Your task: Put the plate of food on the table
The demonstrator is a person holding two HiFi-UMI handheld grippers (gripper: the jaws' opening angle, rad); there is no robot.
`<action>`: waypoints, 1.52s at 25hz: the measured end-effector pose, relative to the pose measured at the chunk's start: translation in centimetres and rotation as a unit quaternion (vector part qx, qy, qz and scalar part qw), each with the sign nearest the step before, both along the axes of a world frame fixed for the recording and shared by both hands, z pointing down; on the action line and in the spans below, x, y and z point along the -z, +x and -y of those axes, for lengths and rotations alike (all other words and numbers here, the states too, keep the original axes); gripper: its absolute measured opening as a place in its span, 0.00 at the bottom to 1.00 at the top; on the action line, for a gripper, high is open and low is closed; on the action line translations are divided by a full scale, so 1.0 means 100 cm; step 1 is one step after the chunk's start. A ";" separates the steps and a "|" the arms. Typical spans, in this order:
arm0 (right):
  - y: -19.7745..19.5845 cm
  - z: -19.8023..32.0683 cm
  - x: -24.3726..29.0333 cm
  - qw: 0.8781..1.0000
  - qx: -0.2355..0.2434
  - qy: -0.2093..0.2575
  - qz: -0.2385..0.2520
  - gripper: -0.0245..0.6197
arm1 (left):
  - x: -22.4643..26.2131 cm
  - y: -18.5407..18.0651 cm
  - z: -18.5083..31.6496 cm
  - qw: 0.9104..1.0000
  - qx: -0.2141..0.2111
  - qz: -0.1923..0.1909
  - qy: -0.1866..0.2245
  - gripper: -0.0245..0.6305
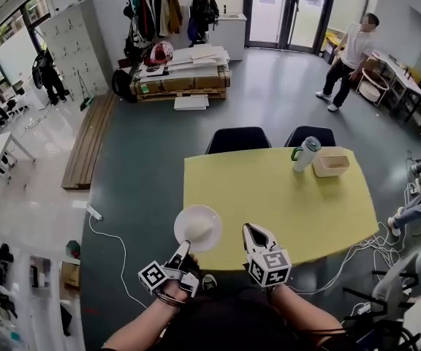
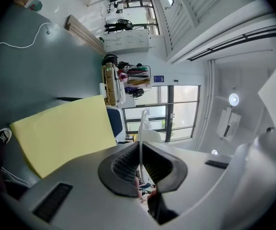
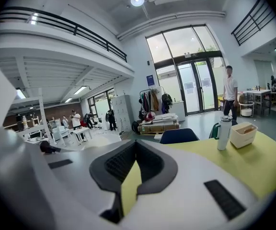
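Carrying step: my left gripper (image 1: 184,248) clamps the plate's (image 1: 198,227) rim above the surface's (image 1: 305,203) near-left corner, my right gripper (image 1: 253,230) is closed and empty; next I must lower the plate level, then release.

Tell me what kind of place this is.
Probably an open-plan workshop or lab hall that doubles as an office. It is a high space with a railed mezzanine and glass entrance doors. Lockers and a coat rack stand by the wall, and there is a yellow table with chairs.
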State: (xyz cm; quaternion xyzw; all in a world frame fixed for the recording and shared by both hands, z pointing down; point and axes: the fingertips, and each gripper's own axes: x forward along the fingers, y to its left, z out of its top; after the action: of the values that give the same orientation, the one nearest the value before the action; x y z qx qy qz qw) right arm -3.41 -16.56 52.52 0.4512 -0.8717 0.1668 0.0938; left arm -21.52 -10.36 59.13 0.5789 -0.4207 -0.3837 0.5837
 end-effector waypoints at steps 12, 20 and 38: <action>-0.004 0.044 -0.006 1.000 0.003 -0.007 -0.016 0.06 | -0.028 -0.006 0.050 0.999 -0.031 0.008 -0.021 0.06; -0.011 0.066 -0.010 0.999 0.027 -0.010 -0.023 0.06 | -0.070 -0.014 0.074 0.998 -0.060 0.020 -0.029 0.06; 0.012 0.071 -0.073 0.994 0.037 -0.053 -0.087 0.06 | -0.229 -0.010 0.138 0.988 -0.085 0.042 -0.125 0.06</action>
State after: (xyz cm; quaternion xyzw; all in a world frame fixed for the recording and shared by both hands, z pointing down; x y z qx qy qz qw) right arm -2.18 -23.62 59.86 0.4260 -0.8663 0.1689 0.1989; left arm -22.56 -24.11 82.04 0.5509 -0.4381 -0.2525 0.6639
